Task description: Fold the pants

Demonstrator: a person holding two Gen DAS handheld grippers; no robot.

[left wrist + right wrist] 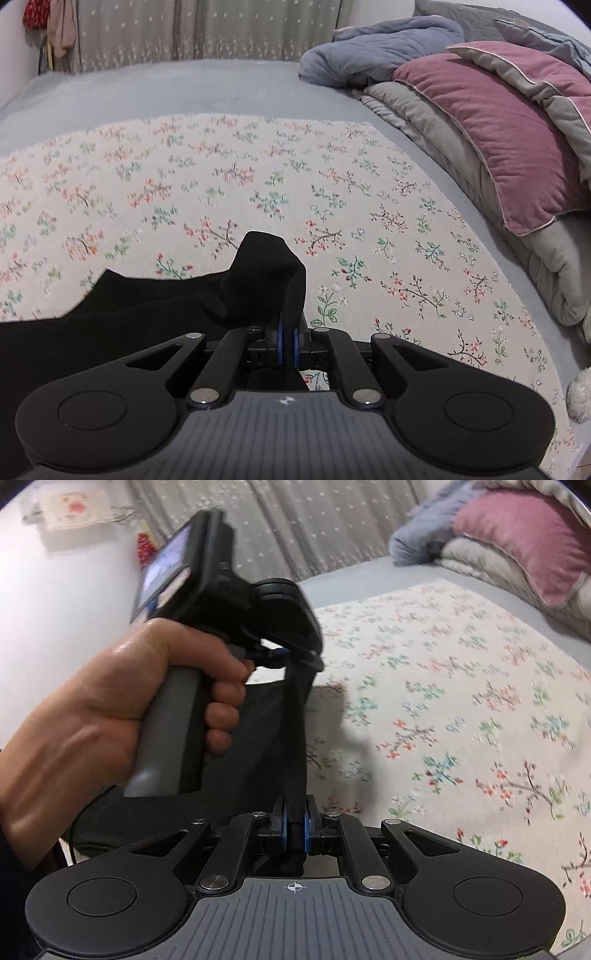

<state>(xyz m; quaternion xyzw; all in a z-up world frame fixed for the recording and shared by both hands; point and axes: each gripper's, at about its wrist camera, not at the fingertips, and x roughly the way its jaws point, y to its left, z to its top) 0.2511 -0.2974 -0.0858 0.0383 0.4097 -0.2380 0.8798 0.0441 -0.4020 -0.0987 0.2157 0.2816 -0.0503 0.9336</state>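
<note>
- black pants (155, 306) on the near part of a floral sheet (258, 177), spread to the near left in the left wrist view; one bunched edge lifted off the sheet and standing up just ahead of the left gripper (287, 341).
- left gripper: blue-padded fingers drawn narrow, clamped on that raised black fold; fabric humps up and over the finger ends.
- right gripper (295, 825): fingers likewise narrow, pinching a ribbed black band of the same pants (295, 738); band runs taut, from the near fingers up and away to the other tool.
- seen from the right wrist: left gripper (273, 655) raised above the sheet at far left, tilted, held by a bare left hand (122, 709) wrapped around a grey handle; small lit screen on its back, blurred.
- black cloth hangs below that raised tool, down to the sheet; dark shadow on the sheet just right of it.
- floral sheet: pale ground, small red, green and blue sprigs, lying on a grey bed cover (166, 85).
- right, far side: pink pillow (491, 140) on a stack of folded grey quilts (436, 122); blue-grey blanket (373, 48) bundled just behind.
- far edge: grey patterned curtain (221, 29); red and beige items hanging at far left, too small to identify.
- white fluffy item (578, 395) at the near right edge, partly cut off.
</note>
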